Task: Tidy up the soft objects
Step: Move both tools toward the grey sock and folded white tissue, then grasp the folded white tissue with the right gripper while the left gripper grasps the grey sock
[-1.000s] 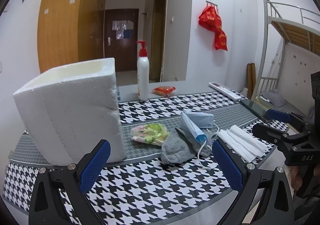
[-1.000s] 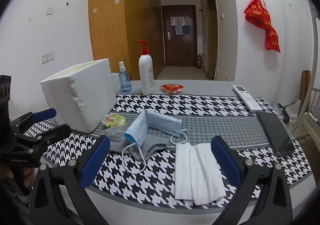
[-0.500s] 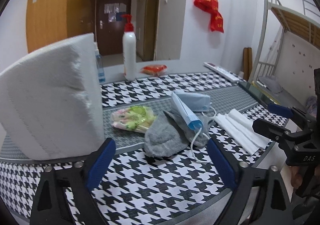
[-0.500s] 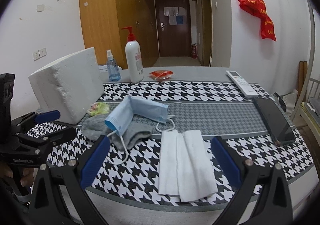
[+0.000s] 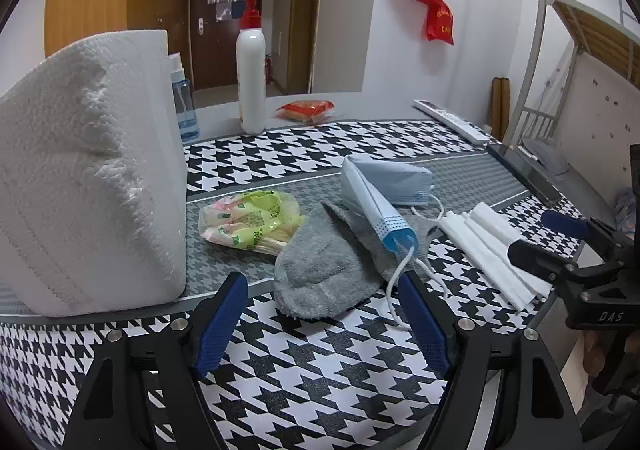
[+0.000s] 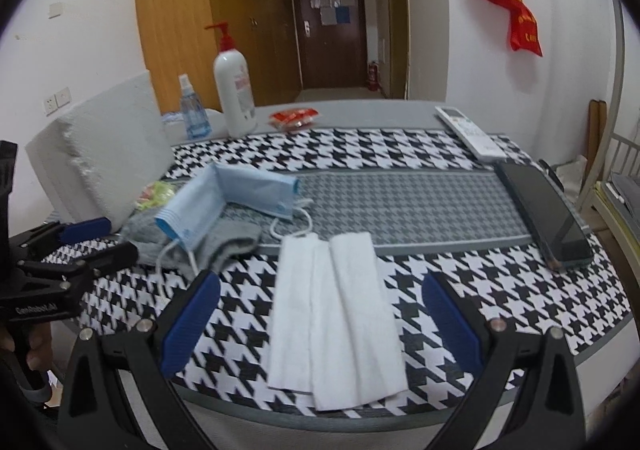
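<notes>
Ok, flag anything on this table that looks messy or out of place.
The blue face mask lies crumpled and half-folded across the grey sock, its ear loop trailing loose. The white folded tissue lies flat; nothing is spilled.

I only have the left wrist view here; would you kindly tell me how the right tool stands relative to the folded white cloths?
Observer: The right tool is open, and the folded white cloths lie between its blue pads, untouched by either.
Operator: Thank you. What lies on its far right?
Observer: A black smartphone lies flat, to the right of the cloths and clear of them.
Operator: And how does my left tool look from there?
Observer: Seen side-on, the left tool is open, with its tips next to the left end of the grey sock. I cannot tell whether they touch it.
</notes>
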Available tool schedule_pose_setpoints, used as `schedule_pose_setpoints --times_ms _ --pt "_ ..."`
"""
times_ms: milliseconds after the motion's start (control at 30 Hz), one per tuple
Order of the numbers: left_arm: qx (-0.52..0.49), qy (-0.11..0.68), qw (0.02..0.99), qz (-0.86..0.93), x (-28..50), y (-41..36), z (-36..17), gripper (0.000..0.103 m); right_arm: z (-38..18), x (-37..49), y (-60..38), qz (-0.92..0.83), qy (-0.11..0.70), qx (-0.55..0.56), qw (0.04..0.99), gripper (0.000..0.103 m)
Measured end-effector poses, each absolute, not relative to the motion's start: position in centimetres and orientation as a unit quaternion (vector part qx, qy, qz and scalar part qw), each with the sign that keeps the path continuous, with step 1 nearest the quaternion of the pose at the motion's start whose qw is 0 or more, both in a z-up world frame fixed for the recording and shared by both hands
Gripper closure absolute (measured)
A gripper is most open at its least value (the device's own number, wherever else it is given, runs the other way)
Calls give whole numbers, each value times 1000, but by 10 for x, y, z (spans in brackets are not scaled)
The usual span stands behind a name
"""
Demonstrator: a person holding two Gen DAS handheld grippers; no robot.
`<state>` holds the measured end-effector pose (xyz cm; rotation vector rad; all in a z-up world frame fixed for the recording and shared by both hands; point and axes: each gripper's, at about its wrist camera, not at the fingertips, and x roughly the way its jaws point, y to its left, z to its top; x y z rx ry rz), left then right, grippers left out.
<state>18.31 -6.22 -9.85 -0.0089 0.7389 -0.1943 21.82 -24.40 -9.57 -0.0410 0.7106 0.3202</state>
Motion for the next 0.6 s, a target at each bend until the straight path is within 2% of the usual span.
schedule_pose_setpoints --times_ms 167,233,400,467,500,533,600 --pt "-9 367 926 -87 190 -59 -101 25 -111 226 -238 146 371 -47 916 1" --pt "-4 366 927 -86 192 -60 -101 25 -115 229 -239 149 377 -48 913 7" --pt "-2 371 925 -84 196 -60 -103 25 -119 232 -239 141 388 -63 909 32" --pt "1 372 924 -83 198 -61 -105 25 -119 232 -242 139 389 -62 909 38" --pt "2 372 924 -83 198 -62 -105 25 -118 233 -243 133 389 -65 909 46" --pt "4 370 925 -86 197 -63 -105 25 -118 232 -244 132 388 -68 909 50" --pt "5 368 926 -87 197 -64 -105 25 -117 232 -244 137 387 -70 909 70"
